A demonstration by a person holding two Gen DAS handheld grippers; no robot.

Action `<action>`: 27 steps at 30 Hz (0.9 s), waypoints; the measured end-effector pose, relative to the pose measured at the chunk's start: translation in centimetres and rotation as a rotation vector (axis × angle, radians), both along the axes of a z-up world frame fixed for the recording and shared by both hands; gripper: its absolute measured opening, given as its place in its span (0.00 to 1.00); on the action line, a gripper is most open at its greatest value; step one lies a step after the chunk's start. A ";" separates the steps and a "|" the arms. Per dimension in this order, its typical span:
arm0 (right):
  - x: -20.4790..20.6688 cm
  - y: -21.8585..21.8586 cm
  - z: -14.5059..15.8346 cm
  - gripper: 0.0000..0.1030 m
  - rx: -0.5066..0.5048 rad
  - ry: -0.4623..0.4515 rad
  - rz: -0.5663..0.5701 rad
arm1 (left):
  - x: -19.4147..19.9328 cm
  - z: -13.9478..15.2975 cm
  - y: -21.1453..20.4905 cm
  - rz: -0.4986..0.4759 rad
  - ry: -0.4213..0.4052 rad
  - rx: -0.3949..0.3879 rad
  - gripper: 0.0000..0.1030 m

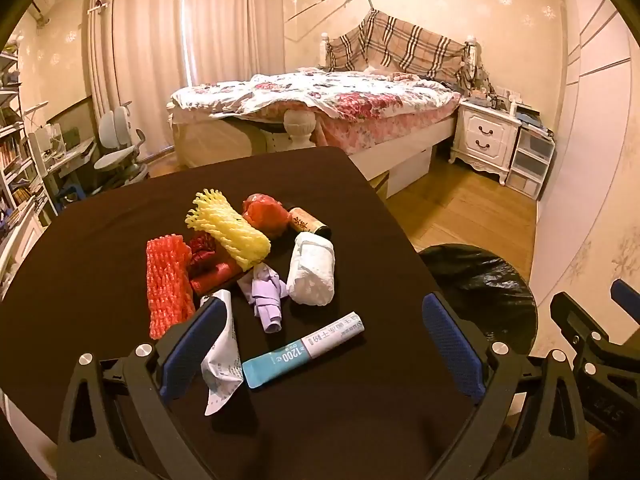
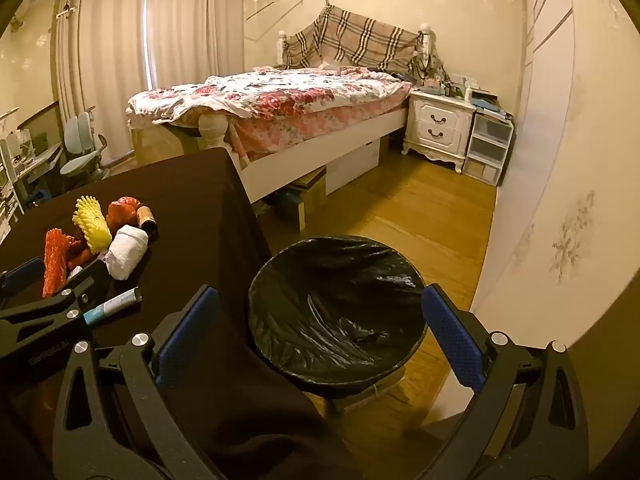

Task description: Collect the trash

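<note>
So the trash is all bunched up in the middle of the desk (image 1: 100, 240), which has a dark cloth over it. There's a yellow foam net (image 1: 228, 230), an orange foam net (image 1: 168, 284), a red crumpled bag (image 1: 264, 212), a white wad of tissue (image 1: 312, 272), a purple scrap (image 1: 266, 294), a small brown tube (image 1: 310, 222), plus a white paper wrapper (image 1: 222, 356) and a blue-and-white packet (image 1: 304, 348) lying nearest. The bin (image 2: 336, 312), lined with a black bag, sits on the floor right off the desk's right edge and looks empty from here.

The left hand-held gripper (image 1: 320, 344) hangs over the near end of the pile, jaws spread wide, nothing in them. The right hand-held gripper (image 2: 316, 332) is aimed down over the bin, also spread wide and empty.

Looks to me like the first pick is about to happen. If it were me, I'd take the blue-and-white packet first, since it already sits between the left jaws and lies clear of the others. Come down across its narrow width, not along its length, and get the lower pad right down onto the cloth, because it's flat and could slide. Watch out for snagging the cloth or the white paper wrapper beside the left pad. Then swing right and let go only once it's well over the bin's mouth.
</note>
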State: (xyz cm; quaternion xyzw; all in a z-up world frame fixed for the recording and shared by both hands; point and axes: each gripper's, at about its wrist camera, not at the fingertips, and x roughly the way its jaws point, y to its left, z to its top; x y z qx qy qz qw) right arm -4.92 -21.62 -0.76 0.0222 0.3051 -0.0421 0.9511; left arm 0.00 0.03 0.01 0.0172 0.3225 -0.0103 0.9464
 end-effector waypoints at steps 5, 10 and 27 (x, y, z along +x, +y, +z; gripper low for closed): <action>0.0 0.1 0.1 0.96 -0.003 0.000 -0.003 | -0.2 -0.1 0.2 -0.002 0.003 0.000 0.95; -0.1 -0.1 -0.6 0.96 -0.003 0.005 -0.005 | -0.4 0.1 -0.3 -0.002 0.008 0.007 0.95; -0.3 -0.9 -0.9 0.96 0.006 0.022 -0.016 | -0.3 -0.2 -0.6 -0.002 0.014 0.011 0.95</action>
